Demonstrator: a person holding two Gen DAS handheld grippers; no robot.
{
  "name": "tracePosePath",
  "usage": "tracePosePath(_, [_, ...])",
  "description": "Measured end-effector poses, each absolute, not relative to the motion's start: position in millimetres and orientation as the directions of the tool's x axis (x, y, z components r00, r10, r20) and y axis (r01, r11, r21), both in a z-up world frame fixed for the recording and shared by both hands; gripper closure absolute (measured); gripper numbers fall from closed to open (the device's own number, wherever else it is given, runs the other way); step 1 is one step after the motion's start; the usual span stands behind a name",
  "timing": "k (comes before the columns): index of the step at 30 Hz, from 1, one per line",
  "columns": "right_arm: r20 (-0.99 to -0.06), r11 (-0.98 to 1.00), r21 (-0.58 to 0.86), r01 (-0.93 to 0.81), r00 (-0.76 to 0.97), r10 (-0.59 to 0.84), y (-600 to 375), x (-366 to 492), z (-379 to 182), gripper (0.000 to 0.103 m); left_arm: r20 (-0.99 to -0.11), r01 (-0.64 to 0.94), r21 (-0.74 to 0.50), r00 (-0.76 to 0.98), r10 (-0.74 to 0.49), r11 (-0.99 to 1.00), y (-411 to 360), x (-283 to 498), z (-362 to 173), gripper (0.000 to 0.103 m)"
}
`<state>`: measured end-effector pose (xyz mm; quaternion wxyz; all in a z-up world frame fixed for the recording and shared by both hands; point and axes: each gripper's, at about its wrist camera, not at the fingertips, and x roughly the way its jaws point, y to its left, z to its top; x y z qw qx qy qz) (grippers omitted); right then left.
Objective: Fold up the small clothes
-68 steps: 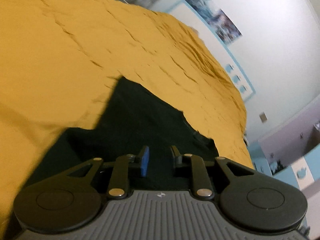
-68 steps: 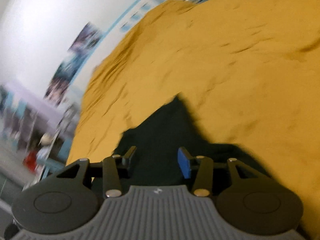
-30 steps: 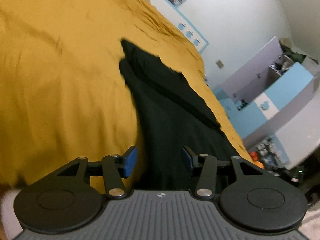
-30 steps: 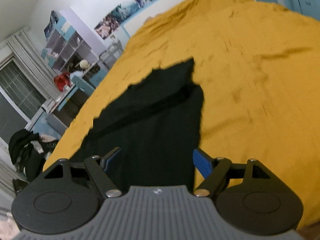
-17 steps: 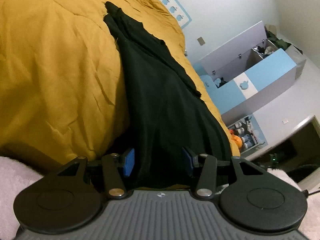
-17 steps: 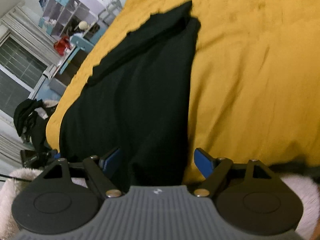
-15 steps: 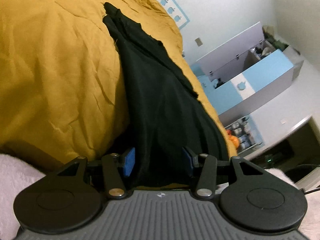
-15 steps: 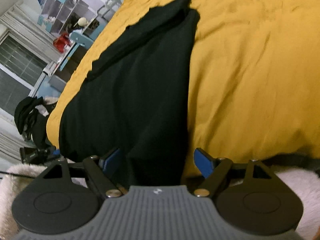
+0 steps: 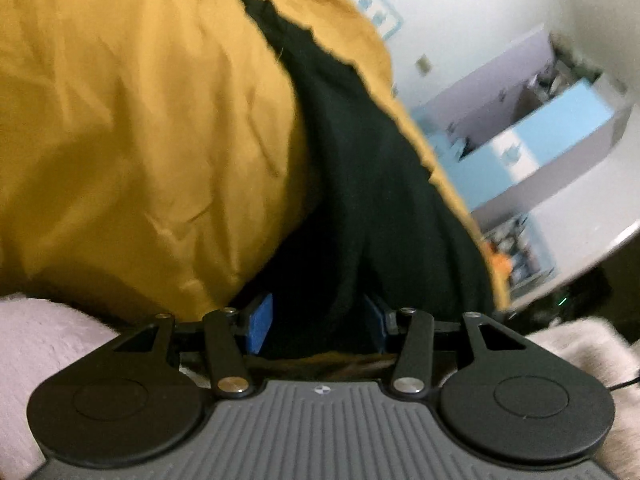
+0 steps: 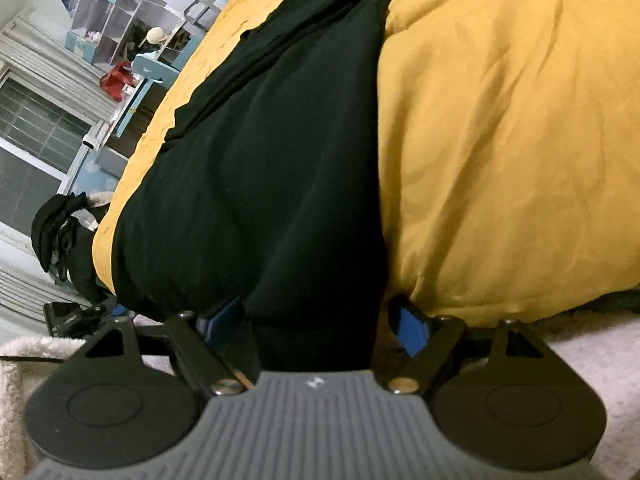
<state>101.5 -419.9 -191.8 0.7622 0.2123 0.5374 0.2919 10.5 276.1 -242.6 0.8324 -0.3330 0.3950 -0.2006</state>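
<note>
Lying across a mustard-yellow bedspread point(image 9: 152, 128), a black garment point(image 9: 360, 168) runs from the top centre of the left wrist view down to the bottom centre, where its near end hangs between the parted blue pads of the left gripper point(image 9: 318, 322); whether they pinch it cannot be told. A blue-and-grey cabinet point(image 9: 552, 128) at right holds blurred clutter.

Right wrist view: the garment point(image 10: 260, 160) fills the centre, its end drooping between the wide-set pads of the right gripper point(image 10: 316, 322), apparently ungripped. Open shelves point(image 10: 108, 28), upper left, hold small indistinct items.
</note>
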Motion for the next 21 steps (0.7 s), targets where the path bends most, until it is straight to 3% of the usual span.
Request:
tracePosePath(8, [-0.691,0.738,0.624,-0.256,0.26,0.674,-414.9,98.2,-183.1,0.027,-0.546,0.137,-0.662,0.585,-0.6,0.737,256.0,28.3,-234.4,0.051])
tracePosePath(10, [-0.712,0.76,0.587,-0.278,0.269,0.648,-411.6,96.8,-181.1,0.036,-0.573,0.157,-0.631,0.566,-0.593,0.76,248.0,28.0,-233.1,0.061])
tracePosePath(14, [-0.722,0.771,0.57,-0.283,0.276,0.635,-413.6,97.2,-180.3,0.052,-0.598,0.116,-0.618,0.572,-0.561,0.778,239.2,28.5,-231.2,0.068])
tracePosePath(16, [-0.72,0.767,0.57,-0.295,0.269,0.639,-413.9,96.9,-179.4,0.068,-0.589,0.104,-0.633,0.579,-0.564,0.767,236.9,28.2,-230.0,0.086])
tracePosePath(17, [-0.715,0.762,0.573,-0.302,0.27,0.645,-413.3,95.9,-177.3,0.08,-0.595,0.097,-0.627,0.581,-0.555,0.773,235.3,27.6,-228.5,0.088])
tracePosePath(21, [-0.685,0.735,0.598,-0.321,0.272,0.676,-415.7,92.6,-162.6,0.089,-0.575,0.075,-0.652,0.599,-0.557,0.754,232.3,20.3,-219.2,0.092])
